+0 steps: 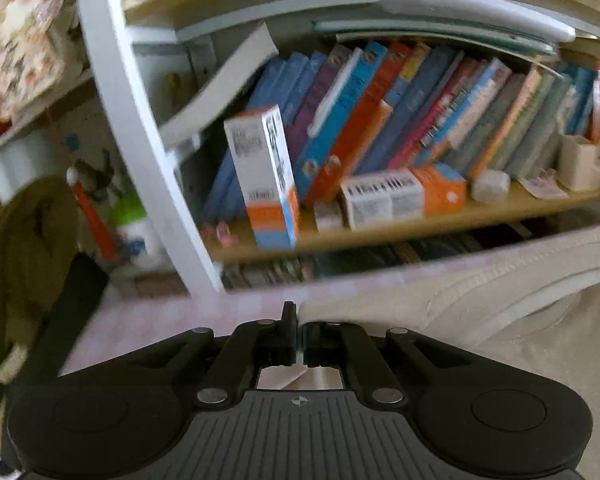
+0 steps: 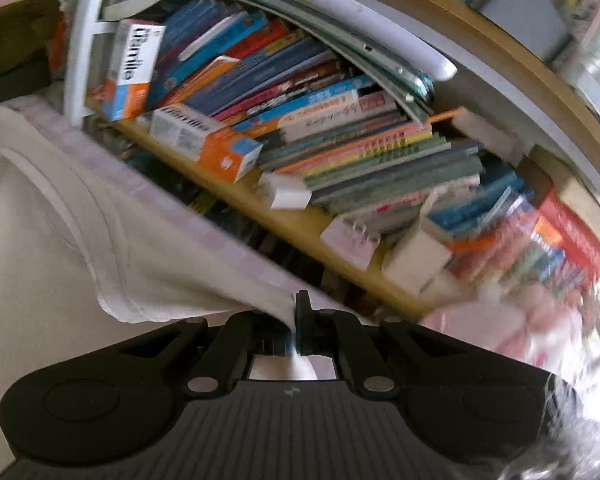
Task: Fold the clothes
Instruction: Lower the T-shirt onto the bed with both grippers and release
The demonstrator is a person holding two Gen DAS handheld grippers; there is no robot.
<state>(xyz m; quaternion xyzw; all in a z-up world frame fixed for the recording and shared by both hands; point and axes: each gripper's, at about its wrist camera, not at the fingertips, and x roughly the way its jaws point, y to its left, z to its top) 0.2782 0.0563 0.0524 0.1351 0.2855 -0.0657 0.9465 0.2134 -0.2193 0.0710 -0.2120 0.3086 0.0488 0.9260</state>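
Cream-white garment [image 2: 52, 240] stretched in front of a bookshelf, filling the left and lower-left of the right wrist view, with a ribbed neckband curving across it and a hemmed edge running down toward the tool. Same cloth [image 1: 440, 320] spread over the lower right of the left wrist view, neckband arcing to the right edge.

Right gripper [image 2: 296, 322] pressed together on a fold of that cloth, fabric bunched between the jaws and trailing behind them. Left gripper [image 1: 296, 330] pressed together as well, jaws nearly meeting, cloth lying right at the right-hand finger (whether fabric sits between the pads cannot be told through the blur).

Beyond the garment, a pale pink strip of surface [image 1: 148, 312] along its far edge. Behind that, a wooden shelf board [image 1: 420, 226] carrying a leaning row of books [image 1: 380, 112], an upright white-and-orange box [image 1: 266, 178] and a second such box [image 1: 400, 198] lying on its side just beside it. White frame post [image 1: 140, 140] at the shelf's left end. Olive-green sleeve [image 1: 24, 248] at the left edge (also in the top-left corner of the right wrist view).
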